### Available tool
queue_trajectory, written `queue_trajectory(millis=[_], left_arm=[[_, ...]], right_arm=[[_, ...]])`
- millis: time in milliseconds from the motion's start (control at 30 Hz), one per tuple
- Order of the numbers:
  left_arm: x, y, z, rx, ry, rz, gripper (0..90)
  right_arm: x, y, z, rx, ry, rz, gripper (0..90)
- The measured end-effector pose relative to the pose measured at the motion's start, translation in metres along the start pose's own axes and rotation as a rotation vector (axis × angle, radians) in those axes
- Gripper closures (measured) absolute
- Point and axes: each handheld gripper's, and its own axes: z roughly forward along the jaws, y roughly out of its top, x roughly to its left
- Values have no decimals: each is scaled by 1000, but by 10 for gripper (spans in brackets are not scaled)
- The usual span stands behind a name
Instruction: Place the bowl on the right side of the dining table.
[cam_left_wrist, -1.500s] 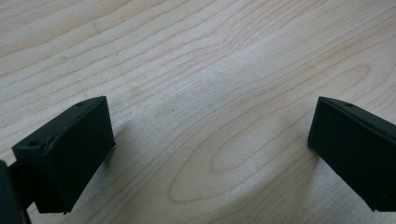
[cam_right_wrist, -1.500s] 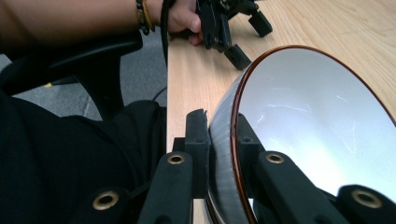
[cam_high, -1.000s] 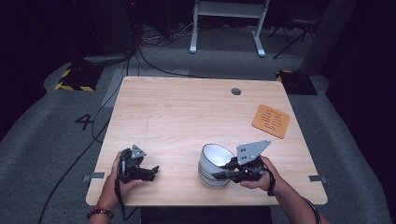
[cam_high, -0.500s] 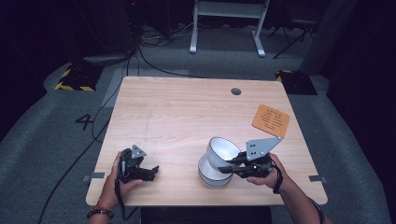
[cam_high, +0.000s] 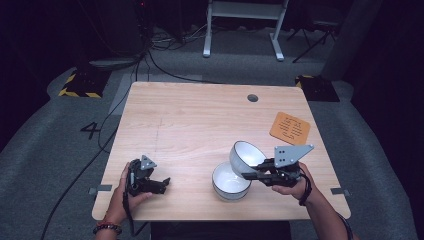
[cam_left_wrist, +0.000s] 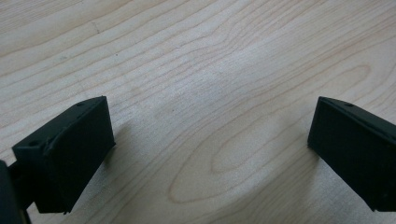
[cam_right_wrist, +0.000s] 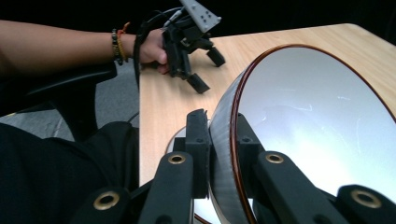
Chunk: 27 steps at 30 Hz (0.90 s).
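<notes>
Held bowl (cam_high: 246, 156): white, with a dark brown rim; tilted on its side and lifted clear of the counter (cam_high: 200, 120), its wall pinched between the jaws of the right claw (cam_high: 250, 172).
Right claw: clamped on the held bowl's rim, one jaw inside the wall and one outside, as the right gripper view (cam_right_wrist: 223, 154) shows; gripped in a hand at the near right of the counter.
Second bowl (cam_high: 230, 181): white, upright on the counter, just below and beside the held bowl, under the right claw's jaws.
Left claw (cam_high: 159, 184): jaws apart with nothing between them; low over bare wood, well apart from the right claw, across the near edge.
Orange mat (cam_high: 290, 128): flat on the counter, beyond the right claw, apart from both bowls.
</notes>
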Motion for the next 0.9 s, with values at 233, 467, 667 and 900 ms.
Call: queue_trajectory(millis=[233, 467, 667, 900], left_arm=[[0, 0, 0, 0, 0, 1, 4], [0, 0, 0, 0, 0, 1, 4], [0, 0, 0, -3, 2, 0, 4], [0, 0, 0, 0, 0, 1, 4]], right_arm=[[-4, -4, -11, 2, -40, 5, 816], [-7, -10, -20, 5, -72, 19, 817], [-10, -14, -27, 1, -97, 22, 817], [-13, -19, -32, 4, -120, 31, 817]])
